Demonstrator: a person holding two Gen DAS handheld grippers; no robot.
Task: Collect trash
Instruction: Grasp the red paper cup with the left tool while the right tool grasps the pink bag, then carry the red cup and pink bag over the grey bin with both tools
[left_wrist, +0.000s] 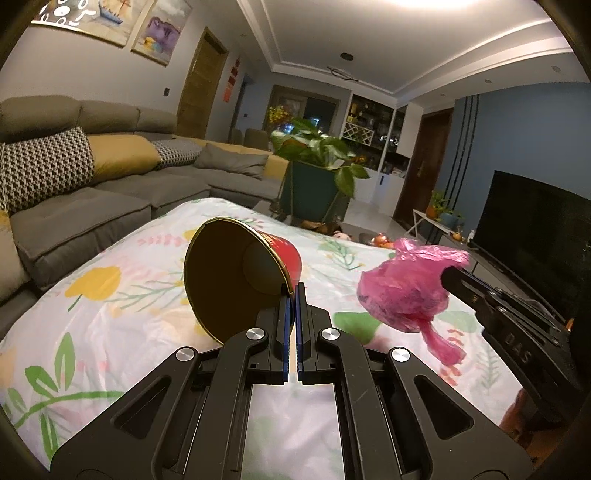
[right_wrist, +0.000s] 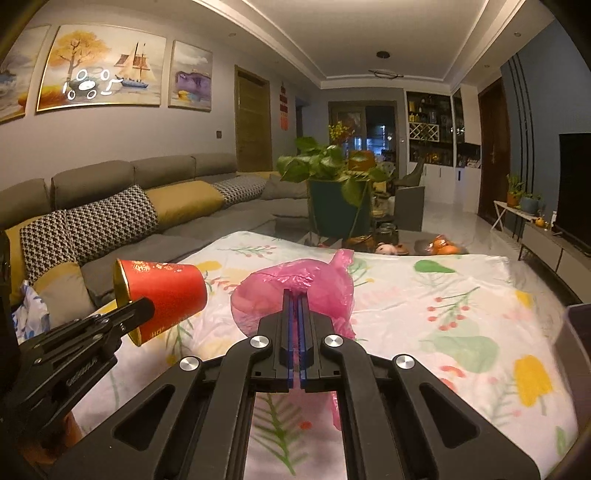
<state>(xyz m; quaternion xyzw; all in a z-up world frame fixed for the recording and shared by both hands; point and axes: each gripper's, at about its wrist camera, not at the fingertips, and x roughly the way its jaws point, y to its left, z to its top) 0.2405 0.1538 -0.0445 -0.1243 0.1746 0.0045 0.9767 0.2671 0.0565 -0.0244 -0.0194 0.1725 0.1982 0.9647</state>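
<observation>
One red paper cup (left_wrist: 243, 273) with a gold rim. One crumpled pink plastic bag (left_wrist: 402, 291). Two hand-held grippers: the left hand-held gripper (left_wrist: 294, 291) and the right hand-held gripper (right_wrist: 295, 295), each with two fingers. One surface (right_wrist: 461, 295) under a floral cloth. One grey sofa (right_wrist: 155, 173), with two houndstooth cushions in the left wrist view and three in the right. One leafy potted plant (right_wrist: 332, 166). One television (left_wrist: 535, 240). Three framed paintings (right_wrist: 103, 70) on the wall.

red paper cup (left_wrist: 243, 273) tilted, held aloft; pink plastic bag (left_wrist: 402, 291) crumpled, aloft
</observation>
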